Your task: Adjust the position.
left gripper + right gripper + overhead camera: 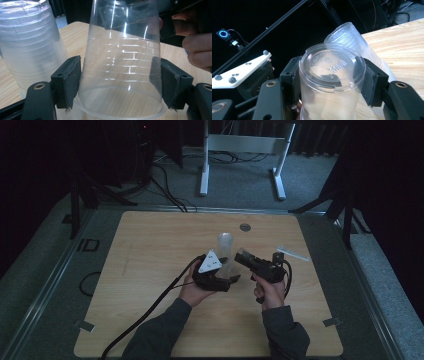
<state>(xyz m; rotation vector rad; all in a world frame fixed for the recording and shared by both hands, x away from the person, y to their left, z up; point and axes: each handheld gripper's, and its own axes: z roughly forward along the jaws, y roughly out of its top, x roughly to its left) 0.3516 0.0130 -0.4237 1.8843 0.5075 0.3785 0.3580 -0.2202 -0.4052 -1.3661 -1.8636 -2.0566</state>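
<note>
1. Cup (120, 62) of clear thin plastic, held up off the bench (150, 270) between the two grippers, roughly level, wide rim toward the left one and flat base toward the right one
2. Right gripper (332, 80): jaws closed on the cup just below its base, black pads against both sides of the wall
3. Left gripper (117, 82): jaws set around the wide end, pads seemingly touching the wall on both sides, so gripping it lightly at least; no denting of the wall to be seen
4. Step in hand, by the look of it: a two-sided hold, either passing the cup from one gripper to the other or pulling it free of others nested inside; impossible to tell whether a single cup or a few
5. Next move, as judged: a steady pull along the cup's axis with one gripper fixed, or a release by one side only once the other holds firm; gentle squeeze needed, since too much would buckle so thin a wall and too little would let the slick taper slide out
6. Shape and surface: tapered round body, ringed with fine ridges, rolled lip at the rim, moulded lettering on the base, glossy with bright streaks of reflection
7. Stack (225, 242) of like cups just behind, upside down on the bench, milky where the walls overlap
8. Bench of pale wood grain, matt
</note>
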